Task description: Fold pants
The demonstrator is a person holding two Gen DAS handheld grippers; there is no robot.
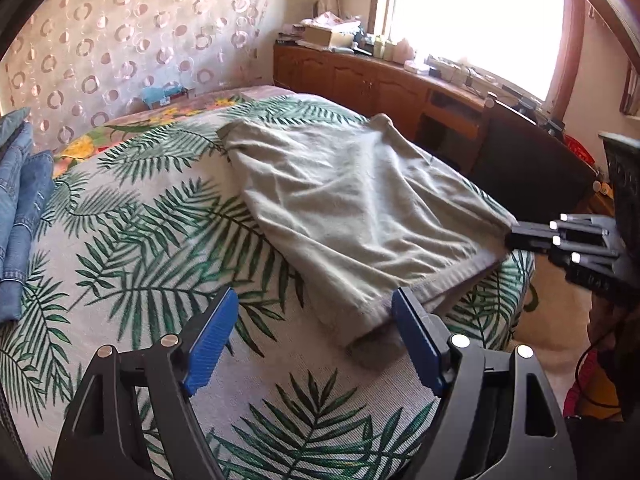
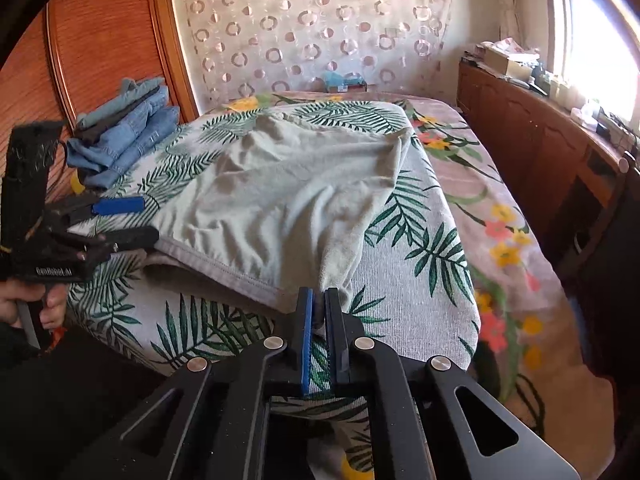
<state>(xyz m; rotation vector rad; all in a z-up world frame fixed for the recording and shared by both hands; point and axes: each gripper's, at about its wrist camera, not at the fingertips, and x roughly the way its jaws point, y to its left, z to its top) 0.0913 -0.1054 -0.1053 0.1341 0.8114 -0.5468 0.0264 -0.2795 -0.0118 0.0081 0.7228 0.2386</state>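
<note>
Sunlit bedroom, pale pants (image 2: 280,200) lying half-folded on the leaf-print bed cover (image 2: 420,280). Right gripper (image 2: 319,300) pinches their near corner, ready to lift; left gripper (image 1: 312,316) gapes apart beside the hem, apparently lining up its grab.

The right gripper (image 2: 319,300) has its fingers (image 2: 306,320) pinched on a corner of the pale green pants (image 2: 280,200) lying on the bed (image 2: 420,280); the left gripper (image 2: 132,220) stands wide at the opposite corner; folded jeans (image 2: 128,136) beyond.

Folded jeans (image 1: 20,208), wooden cabinet (image 1: 360,76)
</note>
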